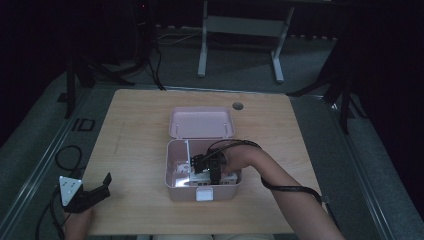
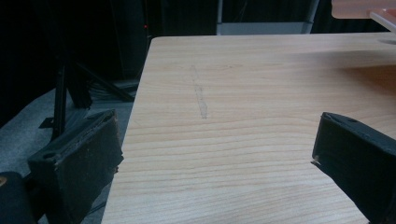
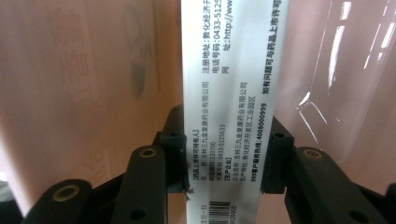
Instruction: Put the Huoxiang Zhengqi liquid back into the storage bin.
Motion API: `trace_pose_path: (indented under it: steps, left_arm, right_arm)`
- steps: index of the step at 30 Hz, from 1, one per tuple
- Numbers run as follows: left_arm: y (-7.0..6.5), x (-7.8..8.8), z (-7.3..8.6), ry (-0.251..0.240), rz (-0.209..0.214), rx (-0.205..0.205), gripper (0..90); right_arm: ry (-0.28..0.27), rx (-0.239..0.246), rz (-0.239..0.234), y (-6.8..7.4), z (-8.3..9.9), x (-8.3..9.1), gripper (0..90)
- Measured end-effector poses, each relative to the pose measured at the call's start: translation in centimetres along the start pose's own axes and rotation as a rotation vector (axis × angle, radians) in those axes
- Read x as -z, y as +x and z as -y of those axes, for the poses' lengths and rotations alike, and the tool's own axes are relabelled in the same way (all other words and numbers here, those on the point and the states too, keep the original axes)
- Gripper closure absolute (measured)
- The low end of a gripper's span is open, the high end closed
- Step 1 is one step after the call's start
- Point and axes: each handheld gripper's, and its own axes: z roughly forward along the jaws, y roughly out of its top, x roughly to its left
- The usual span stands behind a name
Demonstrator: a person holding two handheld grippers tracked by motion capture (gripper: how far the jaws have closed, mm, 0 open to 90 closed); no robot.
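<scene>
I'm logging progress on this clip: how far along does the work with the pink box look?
Done: the pink box sits with its lid open. In hand: the right gripper, down inside the box, is shut on a white printed carton. Left: whether the carton is going in or coming out cannot be told. The left gripper is open over the table.

Black two-jaw grippers (image 1: 202,164), brass screws, trailing black cables, grey plate

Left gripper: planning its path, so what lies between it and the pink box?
In the high view, bare wooden table lies between the left gripper and the pink box.
</scene>
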Motion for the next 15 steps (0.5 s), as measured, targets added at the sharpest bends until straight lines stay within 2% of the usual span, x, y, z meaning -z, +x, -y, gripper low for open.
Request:
trace_pose_path:
  steps: [7, 9, 15]
  left_arm:
    - [0.0, 0.0, 0.0, 0.000, -0.001, -0.001, 1.6]
    - [0.0, 0.0, 0.0, 0.000, -0.001, 0.000, 1.6]
    - [0.0, 0.0, 0.0, 0.001, -0.001, -0.001, 1.6]
  right_arm:
    - [-0.002, -0.002, -0.003, -0.1, 0.1, 0.0, 60.8]
    - [0.000, -0.011, -0.011, 0.0, 0.1, 0.1, 53.8]
    - [-0.003, -0.021, 0.000, 0.0, 0.4, 1.4, 50.2]
